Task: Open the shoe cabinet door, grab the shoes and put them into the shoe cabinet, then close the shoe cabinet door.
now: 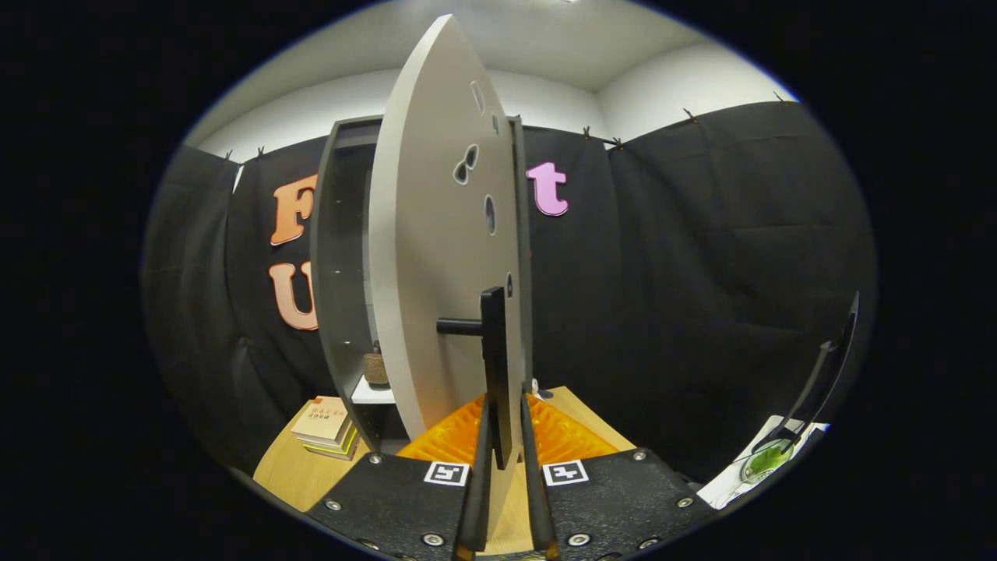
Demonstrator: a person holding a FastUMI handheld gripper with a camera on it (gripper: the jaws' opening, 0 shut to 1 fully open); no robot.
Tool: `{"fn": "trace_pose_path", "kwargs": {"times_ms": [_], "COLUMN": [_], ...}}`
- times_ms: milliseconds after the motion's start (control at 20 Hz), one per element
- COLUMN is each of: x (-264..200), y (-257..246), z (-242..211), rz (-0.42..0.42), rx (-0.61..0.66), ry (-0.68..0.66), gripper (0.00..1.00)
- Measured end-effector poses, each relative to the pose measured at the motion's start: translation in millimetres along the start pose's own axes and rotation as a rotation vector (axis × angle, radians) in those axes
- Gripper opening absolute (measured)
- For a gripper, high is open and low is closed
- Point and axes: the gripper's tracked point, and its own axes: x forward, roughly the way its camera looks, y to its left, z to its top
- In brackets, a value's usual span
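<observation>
The gripper (505, 436) has its two fingers drawn close on either side of the door handle (493, 366), a dark vertical bar on a short post, and both appear to press on its lower end. The shoe cabinet door (424, 257) stands swung wide, seen edge-on, pale with several holes near its hinge side. Behind it the shoe cabinet (335, 273) is dark inside (a small woven basket (375, 366) sits on its white shelf). A stack of books (325, 427) lies at the tabletop's (288, 471) left edge, beside the cabinet's foot
</observation>
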Motion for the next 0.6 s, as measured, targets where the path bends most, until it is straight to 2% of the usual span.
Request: {"fn": "trace_pose_path", "kwargs": {"times_ms": [100,250,450,600], "x": [0,2,2,2], "y": [-6,-13,-21,-28], "z": [1,5,2,1], "rz": [-0.008,0.023,-0.005,-0.019], "rx": [-0.025,-0.051,-0.022,-0.025], "ry": [-0.013,-0.030,-0.019,-0.011], "gripper": [0.21,0.20,0.20,0.16]}}
